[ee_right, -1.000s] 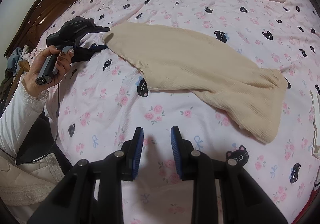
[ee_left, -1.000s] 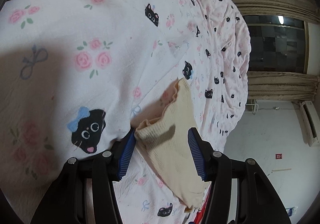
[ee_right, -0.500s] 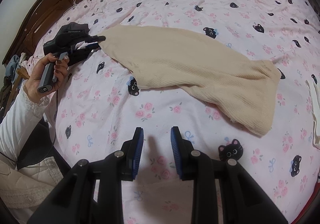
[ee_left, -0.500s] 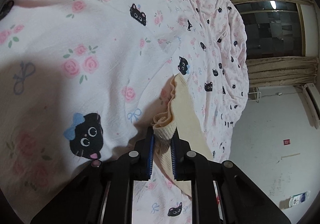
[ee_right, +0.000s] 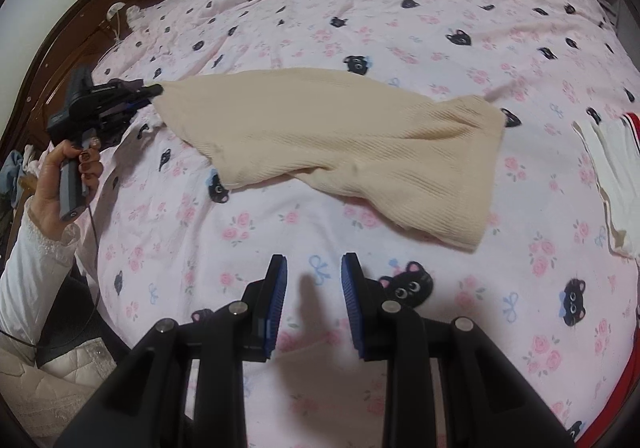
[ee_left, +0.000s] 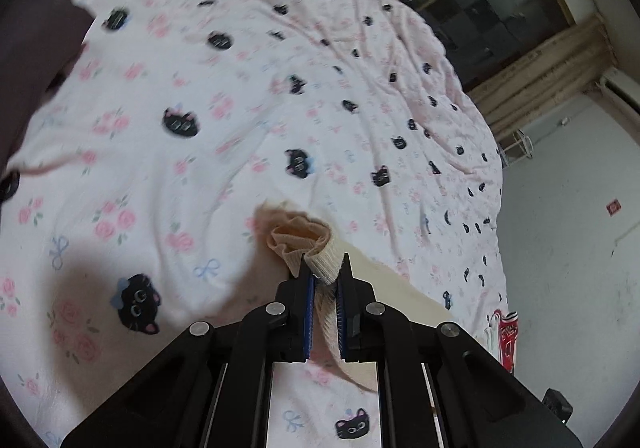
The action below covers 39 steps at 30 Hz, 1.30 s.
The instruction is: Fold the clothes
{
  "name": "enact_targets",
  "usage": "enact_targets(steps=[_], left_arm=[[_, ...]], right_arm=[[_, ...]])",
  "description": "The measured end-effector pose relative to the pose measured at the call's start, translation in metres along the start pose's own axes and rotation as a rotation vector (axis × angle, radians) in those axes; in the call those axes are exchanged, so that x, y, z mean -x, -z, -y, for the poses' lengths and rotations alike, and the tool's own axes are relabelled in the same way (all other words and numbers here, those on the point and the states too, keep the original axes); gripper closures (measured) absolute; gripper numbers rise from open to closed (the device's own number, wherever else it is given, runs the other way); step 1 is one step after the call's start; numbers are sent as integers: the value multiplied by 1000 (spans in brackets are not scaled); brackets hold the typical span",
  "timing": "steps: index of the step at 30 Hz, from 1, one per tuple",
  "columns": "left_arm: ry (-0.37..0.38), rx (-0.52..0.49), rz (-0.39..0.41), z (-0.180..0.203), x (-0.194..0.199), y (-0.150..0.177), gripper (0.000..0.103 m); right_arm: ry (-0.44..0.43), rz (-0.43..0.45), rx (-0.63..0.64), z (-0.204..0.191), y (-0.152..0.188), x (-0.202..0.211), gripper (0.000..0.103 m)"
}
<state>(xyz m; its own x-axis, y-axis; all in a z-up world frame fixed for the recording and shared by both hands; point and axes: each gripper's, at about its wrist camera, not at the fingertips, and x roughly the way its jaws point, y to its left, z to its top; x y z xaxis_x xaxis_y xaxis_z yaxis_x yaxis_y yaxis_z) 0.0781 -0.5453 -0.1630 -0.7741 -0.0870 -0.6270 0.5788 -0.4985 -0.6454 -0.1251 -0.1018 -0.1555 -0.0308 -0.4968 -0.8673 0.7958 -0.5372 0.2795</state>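
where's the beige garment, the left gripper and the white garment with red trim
beige garment [ee_right: 340, 132]: right wrist view, middle of the ribbed cloth.
left gripper [ee_right: 154, 92]: right wrist view, fingertips clamping the garment's corner.
white garment with red trim [ee_right: 612, 176]: right wrist view, white panel.

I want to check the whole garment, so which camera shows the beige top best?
The right wrist view: the beige top lies spread across the bedspread there, nearly whole. The left wrist view shows only its bunched end pinched in the left tool.

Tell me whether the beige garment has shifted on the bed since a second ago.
Yes. The beige garment now reaches the white clothing's edge, its pinched end lifted by the left gripper.
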Motion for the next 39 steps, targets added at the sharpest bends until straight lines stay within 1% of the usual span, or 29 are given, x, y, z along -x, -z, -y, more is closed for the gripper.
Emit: enact_targets(steps=[1, 6, 10, 15, 17, 27, 31, 35, 39], left_arm=[[2, -22, 5, 7, 1, 0, 95], [-24, -243, 43, 65, 7, 3, 95], [-52, -388, 21, 105, -4, 19, 95], [-39, -448, -60, 145, -34, 44, 95], [-38, -472, -77, 161, -41, 54, 95], [-42, -696, -184, 246, -82, 127, 95], [-55, -751, -228, 260, -96, 152, 95], [-56, -781, -256, 271, -105, 171, 95], [-102, -809, -288, 274, -121, 183, 95]], right_arm=[[6, 2, -10, 3, 1, 0, 74], [-12, 6, -78, 24, 15, 3, 74], [-30, 7, -116, 36, 28, 6, 74], [-45, 17, -132, 44, 40, 11, 74], [-53, 22, -140, 47, 45, 13, 74], [-88, 44, -180, 64, 67, 24, 74], [-97, 48, -185, 67, 69, 23, 73], [-106, 52, -191, 70, 70, 23, 73], [-113, 55, -193, 72, 71, 23, 73]])
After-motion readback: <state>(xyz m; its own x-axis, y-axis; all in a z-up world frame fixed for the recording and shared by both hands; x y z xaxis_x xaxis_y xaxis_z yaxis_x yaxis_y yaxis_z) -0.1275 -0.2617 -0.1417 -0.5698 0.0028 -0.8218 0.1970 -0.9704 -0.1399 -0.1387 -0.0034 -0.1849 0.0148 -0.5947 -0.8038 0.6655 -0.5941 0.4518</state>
